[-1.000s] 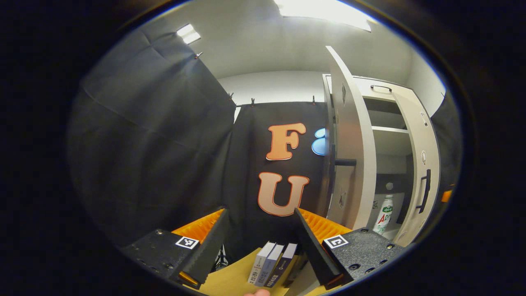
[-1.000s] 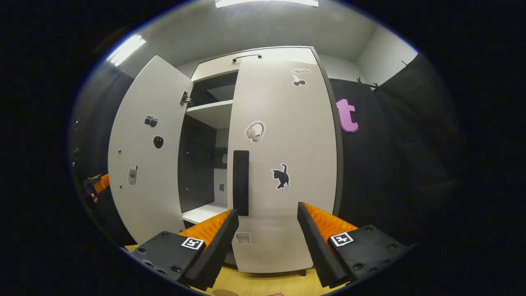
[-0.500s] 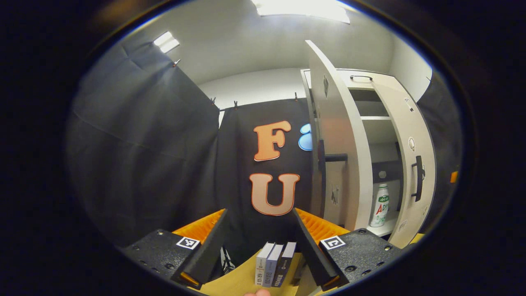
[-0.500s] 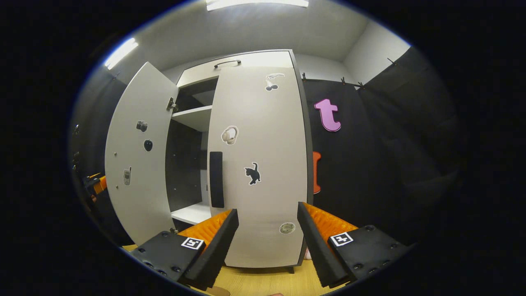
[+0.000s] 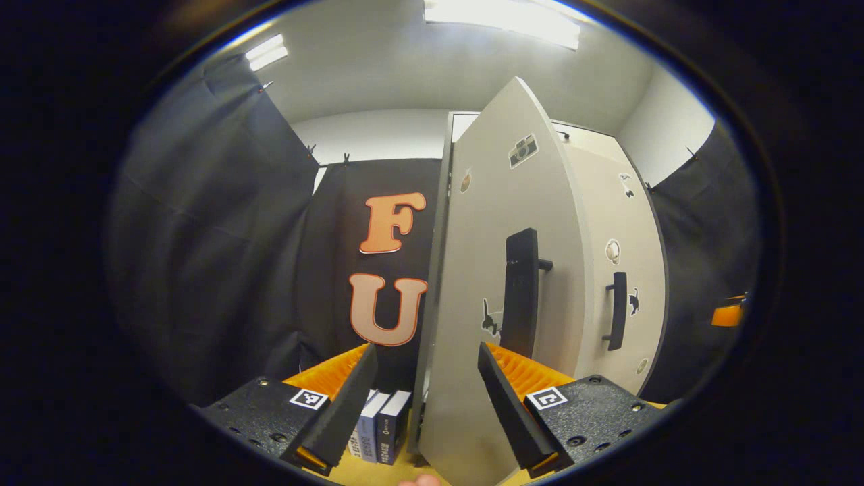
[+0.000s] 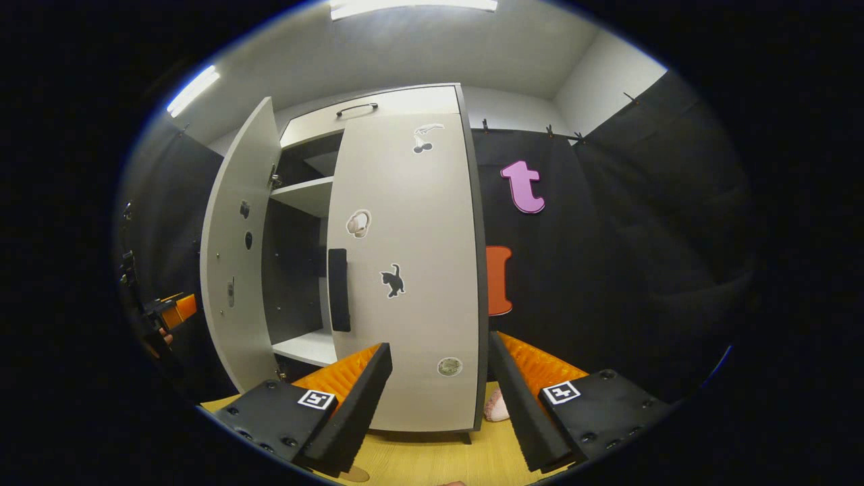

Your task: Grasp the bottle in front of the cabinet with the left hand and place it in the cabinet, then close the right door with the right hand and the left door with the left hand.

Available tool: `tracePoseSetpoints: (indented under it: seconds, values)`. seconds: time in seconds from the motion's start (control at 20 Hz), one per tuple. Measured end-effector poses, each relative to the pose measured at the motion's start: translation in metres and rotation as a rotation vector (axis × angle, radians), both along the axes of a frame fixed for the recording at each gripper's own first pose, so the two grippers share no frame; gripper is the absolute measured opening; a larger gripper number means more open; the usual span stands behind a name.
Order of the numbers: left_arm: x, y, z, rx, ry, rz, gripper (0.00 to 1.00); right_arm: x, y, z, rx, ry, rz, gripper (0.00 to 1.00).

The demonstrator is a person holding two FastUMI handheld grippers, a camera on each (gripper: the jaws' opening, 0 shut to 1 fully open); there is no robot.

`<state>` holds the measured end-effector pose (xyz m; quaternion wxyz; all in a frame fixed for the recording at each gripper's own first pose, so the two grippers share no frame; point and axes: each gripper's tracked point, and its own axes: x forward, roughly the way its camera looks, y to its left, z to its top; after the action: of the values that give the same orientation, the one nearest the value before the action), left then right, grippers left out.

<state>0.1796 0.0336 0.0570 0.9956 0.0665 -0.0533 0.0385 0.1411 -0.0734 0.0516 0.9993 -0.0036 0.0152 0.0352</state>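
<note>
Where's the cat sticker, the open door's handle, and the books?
Cat sticker (image 6: 392, 281), right gripper view: on the cat's body.
Handle (image 5: 522, 297), left gripper view: middle of the left door's bar.
Books (image 5: 378, 428), left gripper view: spines, beside the door's bottom edge.

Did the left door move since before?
Yes. The left door has swung inward toward the cabinet, narrowing the gap to the shut right door.

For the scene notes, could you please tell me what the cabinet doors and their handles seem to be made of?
The left door and right door look like matte, off-white laminated board: flat, uniform faces with thin, darker edges. That suggests coated wood composite, though painted wood is possible. The left handle and right handle are dull black bars, plastic or coated metal; the look leaves it open.
</note>
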Motion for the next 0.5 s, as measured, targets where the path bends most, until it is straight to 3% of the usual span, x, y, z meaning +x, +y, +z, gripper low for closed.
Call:
tracePoseSetpoints:
  seconds: [0.1, 0.5]
  values:
    - [0.01, -0.015, -0.003, -0.013, 0.016, -0.029, 0.93, -0.008, -0.012, 0.001, 0.001, 0.005, -0.029, 0.96]
    - [0.037, -0.076, -0.009, -0.024, 0.036, -0.148, 0.91, -0.029, -0.046, -0.001, 0.022, 0.013, -0.117, 0.96]
